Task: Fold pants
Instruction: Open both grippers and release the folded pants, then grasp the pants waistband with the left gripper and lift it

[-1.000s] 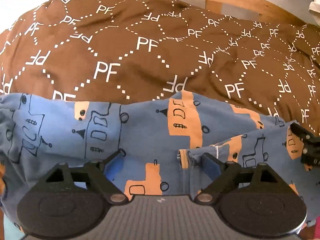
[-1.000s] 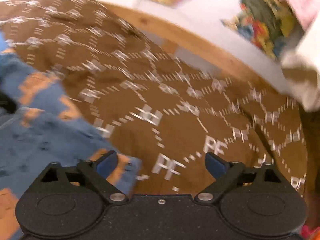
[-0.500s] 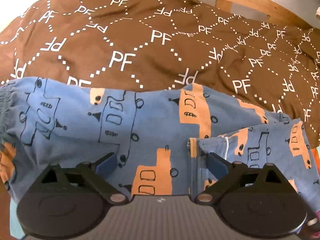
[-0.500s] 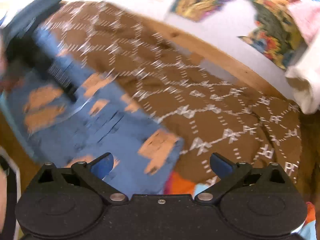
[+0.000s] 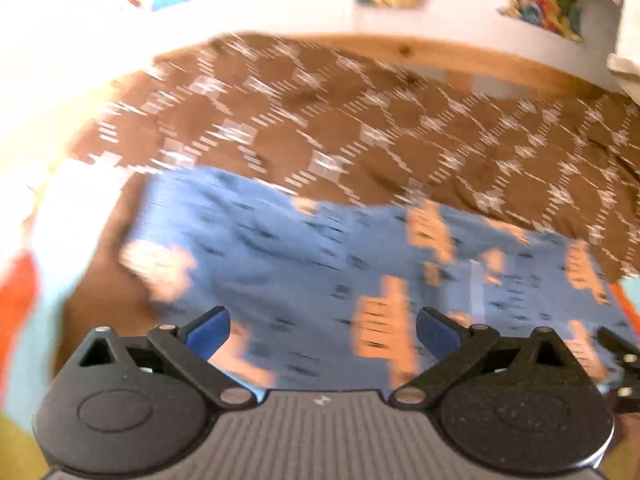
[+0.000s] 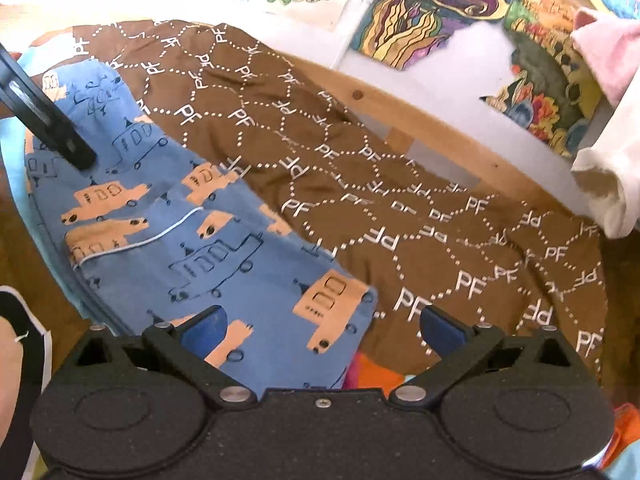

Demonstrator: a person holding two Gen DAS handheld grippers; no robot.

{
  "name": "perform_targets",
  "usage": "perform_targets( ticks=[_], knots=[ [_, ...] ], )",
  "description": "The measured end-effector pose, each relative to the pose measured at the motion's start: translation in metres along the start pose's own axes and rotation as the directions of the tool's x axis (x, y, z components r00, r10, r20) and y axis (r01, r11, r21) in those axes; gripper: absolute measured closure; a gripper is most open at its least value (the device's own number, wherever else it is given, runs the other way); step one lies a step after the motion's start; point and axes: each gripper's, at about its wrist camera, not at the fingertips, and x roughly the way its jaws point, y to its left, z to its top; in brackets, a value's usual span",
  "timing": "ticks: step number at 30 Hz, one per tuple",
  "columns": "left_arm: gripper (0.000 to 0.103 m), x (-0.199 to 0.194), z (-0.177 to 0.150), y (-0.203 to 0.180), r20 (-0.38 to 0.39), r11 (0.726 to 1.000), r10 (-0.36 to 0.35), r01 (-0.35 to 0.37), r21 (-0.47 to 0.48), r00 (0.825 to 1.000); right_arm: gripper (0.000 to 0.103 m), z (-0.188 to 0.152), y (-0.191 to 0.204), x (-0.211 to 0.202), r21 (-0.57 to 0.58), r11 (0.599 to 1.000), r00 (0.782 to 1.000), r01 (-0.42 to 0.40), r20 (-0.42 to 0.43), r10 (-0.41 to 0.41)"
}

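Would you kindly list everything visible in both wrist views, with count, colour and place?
pants: one pair, blue with orange and outlined vehicles, folded flat on the near left part of the blanket.
blanket: one, brown with white PF lettering, spread over the bed.
bed frame: one, light wood, along the far edge under the wall.
posters: several, multicoloured, on the white wall.
pink cloth: one, upper right edge.
cream cloth: one, hanging at right.
left gripper: black with blue pads, jaws just opened wide, nothing between them, above the pants.
right gripper: black with blue pads, open, empty, over the pants' near corner.
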Motion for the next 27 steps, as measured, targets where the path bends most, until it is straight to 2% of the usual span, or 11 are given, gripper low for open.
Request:
perform_targets(
  ticks=[3, 6, 7, 9, 12, 14, 17, 20, 24, 27],
  knots=[
    [0.001, -0.004, 0.001, 0.025, 0.04, 0.993, 0.106, -0.104, -0.056, 0.994, 0.001, 0.001, 0.001, 0.003, 0.011, 1.0, 1.0, -0.009, 0.0, 0.009],
    [0.001, 0.004, 0.004, 0.051, -0.021, 0.97, 0.199, -0.2, -0.14, 0.98, 0.001, 0.002, 0.004, 0.005, 0.023, 0.999, 0.999, -0.033, -0.005, 0.033],
    [0.002, 0.006, 0.005, 0.06, -0.025, 0.965, 0.192, -0.194, -0.176, 0.981, 0.001, 0.002, 0.005, 0.006, 0.023, 0.999, 0.999, -0.04, -0.008, 0.041],
    [0.002, 0.004, 0.008, 0.069, 0.023, 0.962, 0.161, -0.151, -0.229, 0.987, 0.001, 0.001, 0.009, 0.006, 0.012, 0.999, 0.999, -0.049, -0.016, 0.049],
    [0.002, 0.009, 0.017, 0.08, 0.095, 0.97, 0.084, -0.059, -0.237, 0.992, 0.001, 0.002, 0.014, 0.006, -0.005, 0.998, 0.998, -0.061, -0.008, 0.061],
    [0.002, 0.018, 0.021, 0.087, 0.112, 0.972, 0.034, -0.007, -0.235, 0.993, 0.001, 0.004, 0.016, 0.006, 0.0, 0.997, 0.997, -0.071, -0.001, 0.071],
    [0.004, 0.032, 0.024, 0.096, 0.083, 0.957, 0.022, 0.003, -0.291, 0.996, 0.001, 0.005, 0.018, 0.008, 0.004, 0.997, 0.997, -0.08, 0.001, 0.08],
    [0.005, 0.034, 0.022, 0.105, 0.099, 0.932, 0.004, 0.032, -0.361, 0.995, 0.001, 0.007, 0.02, 0.013, 0.001, 0.996, 0.996, -0.085, -0.019, 0.085],
    [0.013, 0.035, 0.022, 0.097, 0.073, 0.951, 0.033, -0.009, -0.309, 0.997, 0.001, 0.024, 0.02, 0.025, -0.001, 0.995, 0.995, -0.096, -0.007, 0.096],
    [0.017, 0.03, 0.02, 0.098, 0.076, 0.957, 0.016, 0.007, -0.289, 0.997, 0.001, 0.044, 0.025, 0.044, -0.008, 0.994, 0.993, -0.113, 0.012, 0.114]
  ],
)
